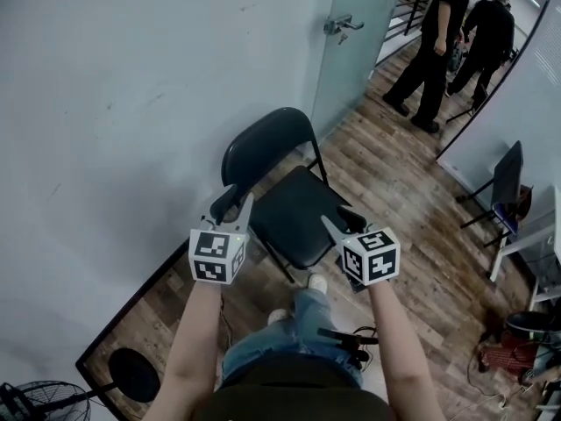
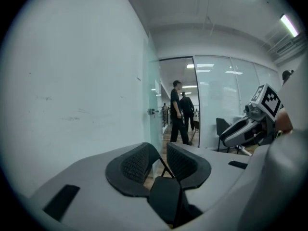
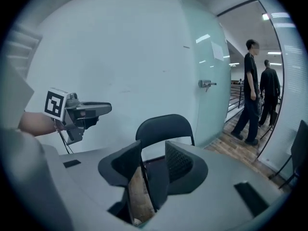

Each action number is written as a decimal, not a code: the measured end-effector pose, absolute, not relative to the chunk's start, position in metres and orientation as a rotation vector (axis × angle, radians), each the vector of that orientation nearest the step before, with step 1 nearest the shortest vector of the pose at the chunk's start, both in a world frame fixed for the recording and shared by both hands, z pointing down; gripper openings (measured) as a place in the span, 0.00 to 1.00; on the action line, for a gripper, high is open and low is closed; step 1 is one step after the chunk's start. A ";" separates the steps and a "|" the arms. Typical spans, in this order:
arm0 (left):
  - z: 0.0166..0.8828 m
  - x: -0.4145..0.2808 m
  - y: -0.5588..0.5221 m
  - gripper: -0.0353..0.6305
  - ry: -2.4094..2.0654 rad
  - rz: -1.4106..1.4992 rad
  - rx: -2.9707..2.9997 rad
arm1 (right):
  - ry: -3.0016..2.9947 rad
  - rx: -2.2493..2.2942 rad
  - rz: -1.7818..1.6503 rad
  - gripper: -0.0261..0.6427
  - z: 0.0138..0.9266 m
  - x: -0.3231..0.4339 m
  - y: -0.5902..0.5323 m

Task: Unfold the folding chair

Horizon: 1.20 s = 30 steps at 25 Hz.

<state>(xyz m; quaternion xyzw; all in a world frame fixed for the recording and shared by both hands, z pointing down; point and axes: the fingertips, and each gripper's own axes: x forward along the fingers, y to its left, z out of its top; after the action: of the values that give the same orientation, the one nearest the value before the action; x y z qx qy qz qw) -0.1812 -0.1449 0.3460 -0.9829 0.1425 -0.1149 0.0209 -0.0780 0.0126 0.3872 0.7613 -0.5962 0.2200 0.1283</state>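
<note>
— Standing where, the folding chair (image 1: 294, 222)?

— On the wood-plank floor (image 1: 394, 178), unfolded, with its back to the smooth pale wall (image 1: 123, 103), near the frosted glass door (image 1: 355, 68). It has a flat, squarish black seat, a rounded backrest (image 1: 267, 143) and a thin dark tube frame.

— And the grippers?

— The left gripper (image 1: 235, 203) and right gripper (image 1: 344, 222) hang short of the chair, not touching it. Each has its jaws slightly apart, the grid-textured black pads (image 2: 135, 163) released and gripping nothing.
</note>
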 end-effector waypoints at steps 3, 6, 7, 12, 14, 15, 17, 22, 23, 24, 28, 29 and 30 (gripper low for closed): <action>0.335 -0.192 -0.144 0.14 0.450 -0.316 -3.034 | -1.710 2.256 0.548 0.17 0.369 -0.091 0.019; 0.325 -0.197 -0.141 0.06 0.427 -0.292 -3.023 | -1.690 2.310 0.465 0.05 0.349 -0.098 0.024; 0.321 -0.198 -0.139 0.06 0.412 -0.288 -3.018 | -1.691 2.324 0.439 0.05 0.343 -0.100 0.025; 0.297 -0.204 -0.133 0.06 0.383 -0.205 -2.979 | -1.677 2.372 0.280 0.04 0.310 -0.107 0.030; 0.286 -0.205 -0.130 0.06 0.381 -0.160 -2.954 | -1.663 2.405 0.216 0.04 0.295 -0.105 0.032; 0.281 -0.205 -0.129 0.06 0.380 -0.137 -2.942 | -1.659 2.431 0.186 0.04 0.287 -0.104 0.034; 0.270 -0.205 -0.128 0.06 0.379 -0.093 -2.919 | -1.652 2.478 0.126 0.04 0.270 -0.101 0.039; 0.243 -0.211 -0.128 0.06 0.428 0.010 -2.884 | -1.631 2.500 -0.030 0.04 0.238 -0.098 0.051; 0.237 -0.211 -0.129 0.06 0.445 0.031 -2.884 | -1.628 2.494 -0.055 0.04 0.234 -0.097 0.052; 0.232 -0.211 -0.129 0.06 0.459 0.053 -2.885 | -1.623 2.488 -0.074 0.04 0.231 -0.095 0.054; 0.213 -0.208 -0.129 0.06 0.494 0.111 -2.866 | -1.608 2.456 -0.112 0.04 0.223 -0.089 0.056; 0.209 -0.207 -0.128 0.06 0.501 0.121 -2.858 | -1.606 2.447 -0.124 0.04 0.220 -0.088 0.057; 0.205 -0.206 -0.127 0.06 0.507 0.132 -2.850 | -1.602 2.439 -0.138 0.04 0.217 -0.087 0.057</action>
<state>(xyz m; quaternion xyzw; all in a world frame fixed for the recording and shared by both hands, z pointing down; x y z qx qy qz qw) -0.2062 -0.1272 0.2047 -0.9762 0.1737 0.0453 0.1218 -0.0869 0.0571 0.2170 0.8299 -0.5451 -0.0468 0.1096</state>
